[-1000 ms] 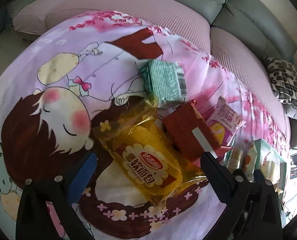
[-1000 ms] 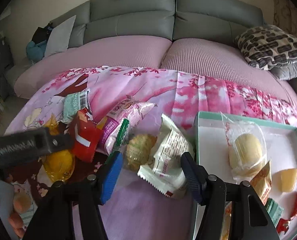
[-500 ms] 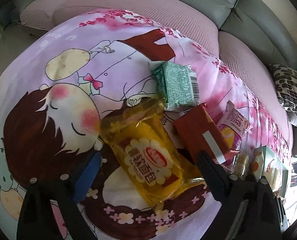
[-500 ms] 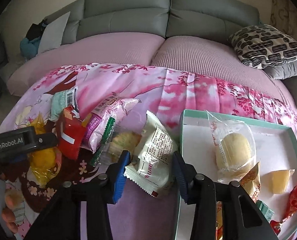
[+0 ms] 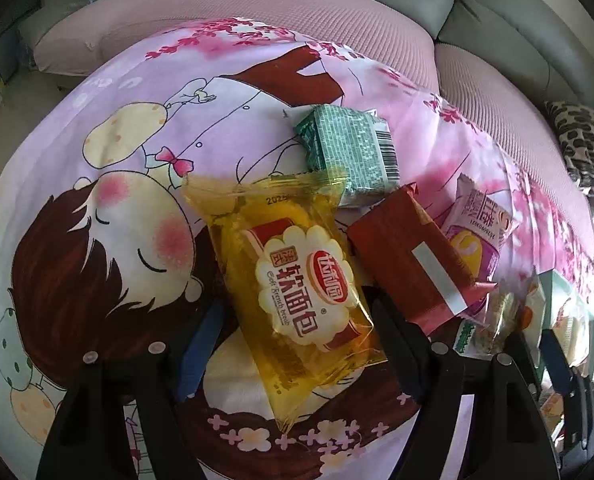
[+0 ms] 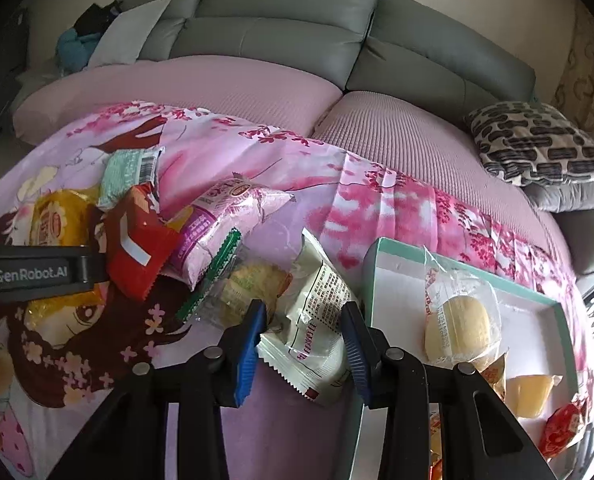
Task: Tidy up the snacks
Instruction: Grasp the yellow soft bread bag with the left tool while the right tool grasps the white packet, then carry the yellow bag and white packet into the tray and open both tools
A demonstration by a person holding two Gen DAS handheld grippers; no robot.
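My left hand-held gripper (image 5: 297,344) straddles the yellow bread packet (image 5: 293,280), fingers apart; my right hand-held gripper (image 6: 305,344) likewise brackets the white packet (image 6: 317,320).

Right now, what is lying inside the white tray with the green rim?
Inside the white tray I see a round bun in clear wrap, a pale yellow piece and a red wrapped sweet. The right tool hides the tray's near corner.

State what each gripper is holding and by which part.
Nothing is clearly held. The right gripper straddles the white packet; the left gripper straddles the yellow bread packet, both open.
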